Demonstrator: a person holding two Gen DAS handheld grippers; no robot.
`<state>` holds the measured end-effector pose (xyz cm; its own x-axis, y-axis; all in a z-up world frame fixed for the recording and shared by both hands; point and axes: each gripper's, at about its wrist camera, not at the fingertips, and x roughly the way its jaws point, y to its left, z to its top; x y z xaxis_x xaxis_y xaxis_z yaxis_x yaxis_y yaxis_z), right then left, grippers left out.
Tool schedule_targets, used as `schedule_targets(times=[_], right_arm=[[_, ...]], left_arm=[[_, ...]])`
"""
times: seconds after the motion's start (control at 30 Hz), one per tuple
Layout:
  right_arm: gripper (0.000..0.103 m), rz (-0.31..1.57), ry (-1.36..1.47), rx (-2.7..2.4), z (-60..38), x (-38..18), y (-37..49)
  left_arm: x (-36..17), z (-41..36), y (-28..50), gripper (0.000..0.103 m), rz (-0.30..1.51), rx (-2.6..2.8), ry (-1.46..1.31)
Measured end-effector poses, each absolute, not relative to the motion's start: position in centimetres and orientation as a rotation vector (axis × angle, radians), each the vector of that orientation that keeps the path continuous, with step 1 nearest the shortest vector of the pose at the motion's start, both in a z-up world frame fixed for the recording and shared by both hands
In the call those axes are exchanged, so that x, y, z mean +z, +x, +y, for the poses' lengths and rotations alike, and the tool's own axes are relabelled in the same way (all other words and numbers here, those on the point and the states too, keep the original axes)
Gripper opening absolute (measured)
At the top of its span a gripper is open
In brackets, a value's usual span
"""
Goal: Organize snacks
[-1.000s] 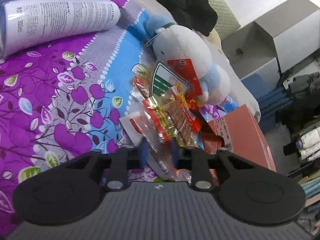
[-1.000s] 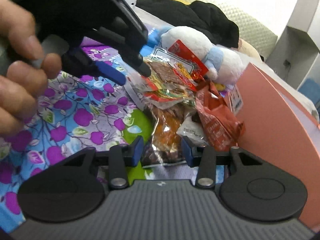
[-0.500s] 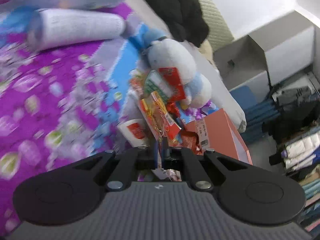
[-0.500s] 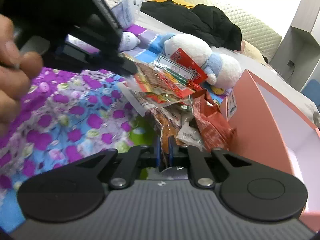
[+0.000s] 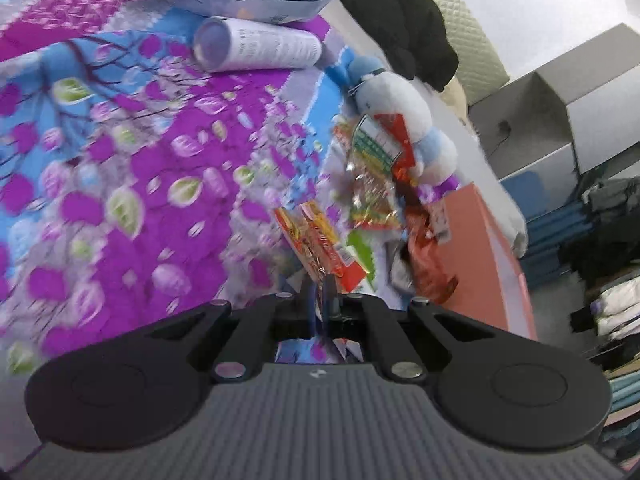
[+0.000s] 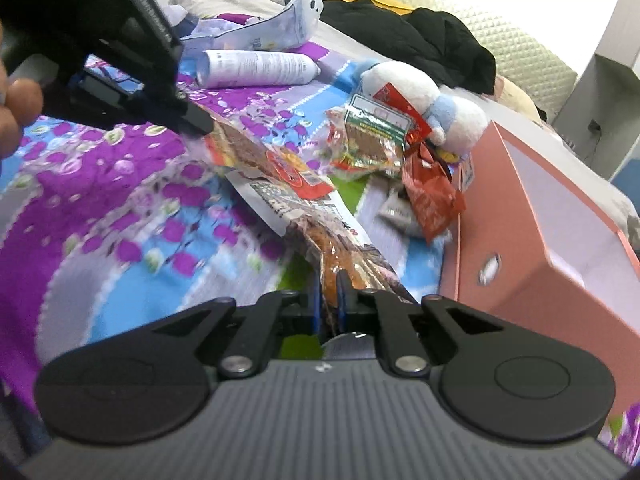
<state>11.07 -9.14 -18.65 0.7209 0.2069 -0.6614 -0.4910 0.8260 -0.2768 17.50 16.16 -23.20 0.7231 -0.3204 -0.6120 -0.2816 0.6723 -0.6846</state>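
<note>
Both tools are clenched on snack packets lifted off the flowered bed: the left tool [image 5: 319,300] grips a red-orange packet [image 5: 320,240], the right tool [image 6: 329,292] an orange-brown packet [image 6: 344,256], so next comes carrying them to the pink box [image 6: 560,216] at three o'clock

bed: floral purple-blue sheet [image 5: 132,152] | quilted headboard [image 6: 532,60] | white wall [image 5: 540,8]

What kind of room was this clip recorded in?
Most likely a bedroom: the snacks lie on a purple and blue floral bedsheet, with a quilted cream headboard behind and a white and blue plush toy beside them.
</note>
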Motion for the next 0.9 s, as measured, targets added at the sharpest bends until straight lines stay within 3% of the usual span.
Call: schedule_targets(times=[0.3,0.9], right_arm=[[0.011,0.678,-0.378,0.388,-11.6,-18.2,9.0],[0.014,0.715,-0.285,0.442,-12.8,-18.5,8.3]], left_arm=[[-22.8,15.0,13.8,0.003,0.847,0.052,-0.810],[-22.0,12.1,13.7,0.004,0.962,0.055,-0.678]])
